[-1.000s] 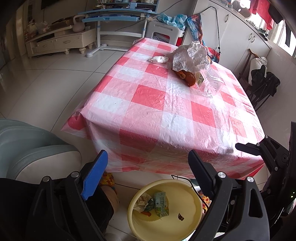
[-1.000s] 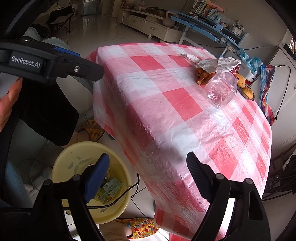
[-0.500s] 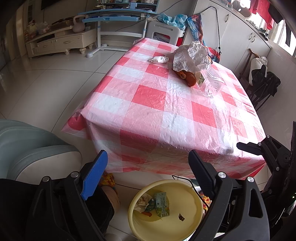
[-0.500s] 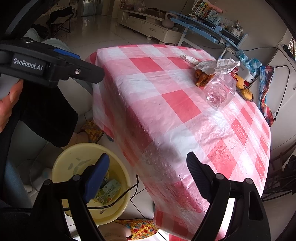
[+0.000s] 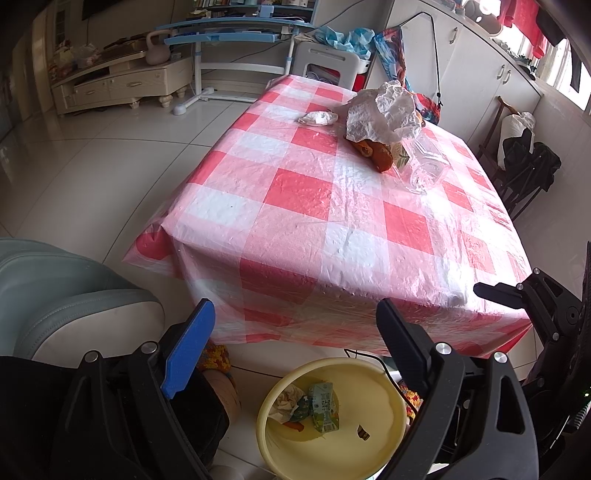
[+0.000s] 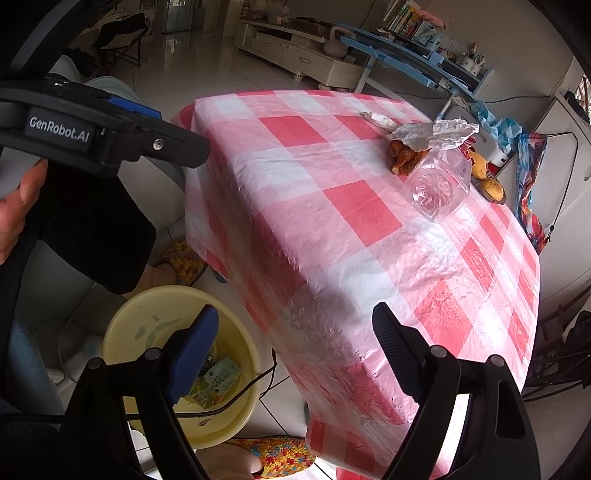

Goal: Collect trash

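Note:
On the red-and-white checked table [image 5: 295, 192] [image 6: 362, 221] lie a crumpled white plastic bag [image 5: 384, 110] [image 6: 432, 133], a clear plastic bottle on its side [image 5: 424, 168] [image 6: 439, 184], a crumpled tissue [image 5: 317, 118] [image 6: 376, 119] and brown fruit peel [image 5: 376, 153] [image 6: 404, 158]. A yellow bucket [image 5: 373, 439] [image 6: 125, 332] on the floor by the table's near edge holds a green carton [image 5: 324, 406] [image 6: 216, 376] and other scraps. My left gripper [image 5: 295, 325] stands open above the bucket with nothing between its fingers. My right gripper [image 6: 291, 332] is open too, over the table's corner and the bucket.
A grey-green padded chair [image 5: 55, 291] stands left of the bucket. Feet in patterned slippers [image 6: 273, 454] rest beside the bucket. A dark cable [image 6: 236, 395] runs across the bucket rim. A blue desk [image 5: 236, 33], a TV cabinet [image 5: 118, 81] and white cupboards [image 5: 480, 74] lie beyond the table.

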Available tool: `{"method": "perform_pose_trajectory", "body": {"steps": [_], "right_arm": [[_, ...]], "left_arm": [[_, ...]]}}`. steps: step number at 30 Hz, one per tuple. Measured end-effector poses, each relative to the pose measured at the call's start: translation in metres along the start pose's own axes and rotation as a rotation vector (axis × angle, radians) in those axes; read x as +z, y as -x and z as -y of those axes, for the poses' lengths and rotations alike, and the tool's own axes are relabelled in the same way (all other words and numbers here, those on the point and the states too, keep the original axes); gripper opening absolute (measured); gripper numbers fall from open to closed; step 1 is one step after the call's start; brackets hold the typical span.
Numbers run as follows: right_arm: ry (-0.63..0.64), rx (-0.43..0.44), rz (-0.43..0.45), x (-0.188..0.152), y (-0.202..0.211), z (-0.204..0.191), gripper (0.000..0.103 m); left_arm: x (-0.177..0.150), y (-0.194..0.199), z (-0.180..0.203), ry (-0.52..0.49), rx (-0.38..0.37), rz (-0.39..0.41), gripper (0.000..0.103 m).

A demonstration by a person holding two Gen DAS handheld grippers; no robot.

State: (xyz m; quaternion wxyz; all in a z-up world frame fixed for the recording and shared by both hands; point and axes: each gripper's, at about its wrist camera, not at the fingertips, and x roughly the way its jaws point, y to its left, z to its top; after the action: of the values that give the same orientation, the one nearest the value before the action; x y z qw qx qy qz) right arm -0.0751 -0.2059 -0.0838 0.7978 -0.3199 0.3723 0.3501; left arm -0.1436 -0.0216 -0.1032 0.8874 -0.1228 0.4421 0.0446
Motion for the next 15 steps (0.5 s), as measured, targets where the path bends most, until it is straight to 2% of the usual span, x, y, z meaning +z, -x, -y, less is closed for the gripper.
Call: {"method": "perform_pose_trajectory", "body": {"steps": [15], "right_arm": [[0.008,-0.001,-0.001,0.0009,-0.0002,-0.0026,0.082]], "left_arm": [[0.0003,-0.0008,-0.0008,-0.001,0.001,-0.002,0.086]]}}
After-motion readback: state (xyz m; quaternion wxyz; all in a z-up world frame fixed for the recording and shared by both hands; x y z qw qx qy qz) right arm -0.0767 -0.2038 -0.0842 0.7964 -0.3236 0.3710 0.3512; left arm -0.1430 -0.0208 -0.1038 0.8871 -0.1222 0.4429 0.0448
